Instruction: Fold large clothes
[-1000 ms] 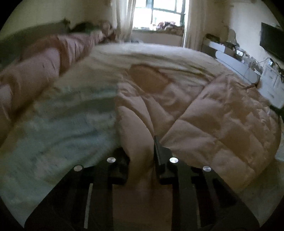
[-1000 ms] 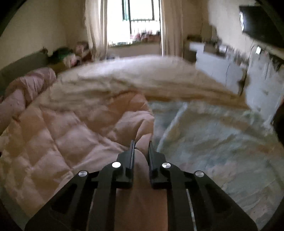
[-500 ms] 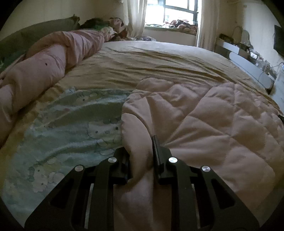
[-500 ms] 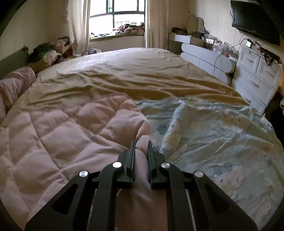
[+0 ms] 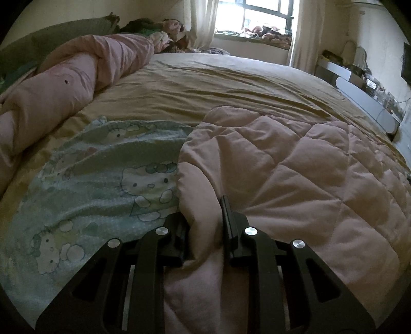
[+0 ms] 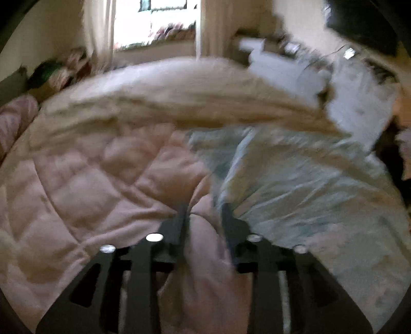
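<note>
Left wrist view: a pink quilted garment [image 5: 295, 164], puffy and stitched in large diamond panels, is lying spread across the near right part of the bed [image 5: 205, 87]. Its left edge is bunching into a thick rolled fold that is running down between the fingers. The left gripper [image 5: 205, 218] is clamping that fold, its black fingers [image 5: 227, 213] pressing tight into the padding on both sides.

Beneath the garment, a pale green cartoon-cat print blanket [image 5: 102, 185] is covering the near left of the bed, lying over a tan sheet [image 5: 205, 87] that is stretching back toward the window [image 5: 257, 15]. A rolled pink duvet [image 5: 64, 90] is lying along the far left edge of the bed, well apart from the garment.

Right wrist view: the picture is blurring heavily. The same pink quilted garment [image 6: 77, 192] is filling the left half, with the green blanket [image 6: 308, 185] on the right. The right gripper [image 6: 203, 213] has just been opening; its fingers [image 6: 227, 215] are standing apart, with a puffed edge of the garment sitting between them, loosely and no longer pinched. Cabinets [image 6: 359, 102] are showing at the far right, details unreadable.
</note>
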### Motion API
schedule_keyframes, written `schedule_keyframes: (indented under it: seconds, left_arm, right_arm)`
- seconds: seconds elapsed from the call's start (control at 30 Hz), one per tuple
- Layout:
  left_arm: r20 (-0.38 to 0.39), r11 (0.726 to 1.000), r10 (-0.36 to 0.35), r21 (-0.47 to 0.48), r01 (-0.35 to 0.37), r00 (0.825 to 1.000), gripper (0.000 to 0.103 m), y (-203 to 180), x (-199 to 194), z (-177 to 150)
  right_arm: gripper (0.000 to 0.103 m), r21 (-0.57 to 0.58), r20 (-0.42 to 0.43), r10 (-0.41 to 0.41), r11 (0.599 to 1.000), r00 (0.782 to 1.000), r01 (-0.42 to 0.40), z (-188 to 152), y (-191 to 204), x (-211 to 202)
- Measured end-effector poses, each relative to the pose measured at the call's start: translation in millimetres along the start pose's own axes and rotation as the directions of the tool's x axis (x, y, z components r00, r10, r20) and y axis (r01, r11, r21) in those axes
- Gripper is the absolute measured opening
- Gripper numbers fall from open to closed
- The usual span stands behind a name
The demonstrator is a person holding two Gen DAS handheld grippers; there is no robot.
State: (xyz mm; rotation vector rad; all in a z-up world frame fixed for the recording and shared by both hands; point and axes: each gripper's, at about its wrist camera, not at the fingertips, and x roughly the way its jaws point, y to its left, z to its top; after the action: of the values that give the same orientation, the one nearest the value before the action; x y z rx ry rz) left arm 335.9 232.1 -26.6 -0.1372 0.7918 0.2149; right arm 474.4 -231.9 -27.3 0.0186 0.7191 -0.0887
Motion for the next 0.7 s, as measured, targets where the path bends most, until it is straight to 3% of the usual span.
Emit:
schedule_keyframes:
  seconds: [0.07, 0.1, 0.13, 0.23, 0.27, 0.37, 0.4, 0.43, 0.5, 0.53, 0.6, 0.7]
  left_arm:
    - [-0.004, 1.0, -0.002, -0.006, 0.002, 1.0, 0.015, 1, -1, 1]
    - [-0.002, 1.0, -0.002, -0.015, 0.002, 1.0, 0.015, 2, -2, 2]
    - [-0.003, 1.0, -0.002, -0.03, 0.002, 1.0, 0.016, 4, -3, 2]
    - [0.014, 0.997, 0.013, -0.071, -0.012, 1.0, 0.03, 10, -13, 1]
    - [0.026, 0.997, 0.018, -0.071, -0.017, 0.999, 0.037, 10, -19, -1]
    - [0.049, 0.998, 0.02, -0.056, -0.017, 0.999, 0.043, 9, -38, -7]
    - [0.051, 0.999, 0.018, -0.045, -0.016, 0.999, 0.051, 7, -45, -12]
    - [0.054, 0.999, 0.008, -0.036, -0.006, 0.998, 0.053, 6, -50, -15]
    - [0.06, 1.0, -0.007, -0.014, 0.008, 0.998, 0.054, 1, -62, -23]
    - [0.061, 1.0, -0.015, -0.009, 0.016, 0.998, 0.054, 0, -66, -26]
    - [0.063, 0.999, -0.035, -0.023, 0.037, 0.997, 0.076, -2, -77, -33]
    - [0.075, 0.995, -0.084, -0.051, 0.088, 0.994, 0.082, -3, -94, -40]
  right_arm:
    - [0.06, -0.012, 0.118, -0.012, 1.0, 0.993, 0.013, 3, 7, -32]
    - [0.06, -0.049, 0.172, 0.025, 0.999, 0.985, -0.017, 4, 19, -51]
    - [0.06, -0.104, 0.172, 0.099, 0.991, 0.98, -0.082, 5, 34, -61]
    - [0.06, -0.238, 0.084, 0.286, 0.936, 0.954, -0.26, 2, 84, -76]
    - [0.059, -0.28, 0.02, 0.361, 0.897, 0.932, -0.342, -1, 108, -78]
    - [0.057, -0.297, -0.152, 0.471, 0.817, 0.869, -0.495, -11, 159, -71]
    - [0.057, -0.295, -0.233, 0.479, 0.795, 0.846, -0.531, -19, 179, -62]
    - [0.057, -0.302, -0.283, 0.465, 0.787, 0.839, -0.538, -25, 193, -55]
    - [0.061, -0.351, -0.353, 0.364, 0.802, 0.862, -0.483, -40, 215, -33]
    - [0.061, -0.349, -0.366, 0.347, 0.809, 0.864, -0.473, -44, 219, -25]
    - [0.061, -0.326, -0.376, 0.334, 0.825, 0.864, -0.461, -49, 221, -12]
    - [0.06, -0.294, -0.368, 0.369, 0.825, 0.854, -0.483, -41, 213, -22]
